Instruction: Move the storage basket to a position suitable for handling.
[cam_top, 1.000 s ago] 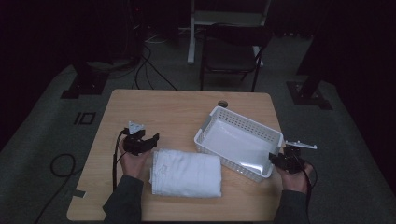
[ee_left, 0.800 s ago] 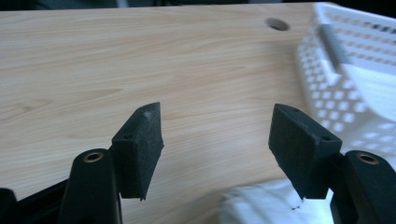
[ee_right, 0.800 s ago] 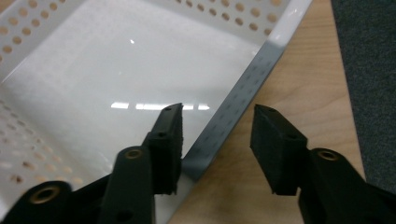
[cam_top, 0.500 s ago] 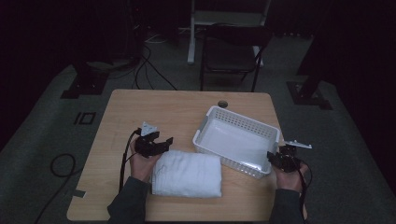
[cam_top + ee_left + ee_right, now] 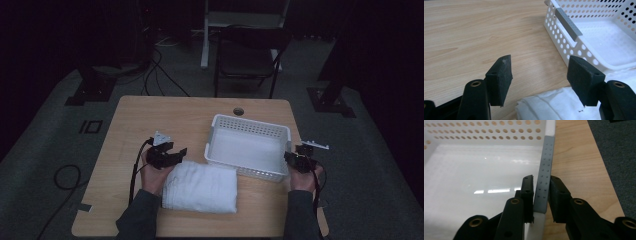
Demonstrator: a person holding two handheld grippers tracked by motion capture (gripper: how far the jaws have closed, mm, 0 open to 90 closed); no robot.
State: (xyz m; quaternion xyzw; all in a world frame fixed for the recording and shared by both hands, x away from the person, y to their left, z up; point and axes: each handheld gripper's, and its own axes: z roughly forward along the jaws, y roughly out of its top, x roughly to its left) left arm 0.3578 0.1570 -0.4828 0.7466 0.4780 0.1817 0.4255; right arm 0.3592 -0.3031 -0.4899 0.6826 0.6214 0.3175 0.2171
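Left tool, jaws apart, had shifted rightward over towel; right tool clamped basket rim — towel pickup likely next.

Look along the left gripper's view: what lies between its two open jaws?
In the left gripper view, the left gripper has bare wooden table between its jaws, and lower down the edge of the folded white towel. The white basket stands beyond.

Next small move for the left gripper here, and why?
Probably lower the left gripper onto the folded towel and close. Its jaws are open above the towel's edge, while the right gripper already clamps the basket handle, and the basket is empty.
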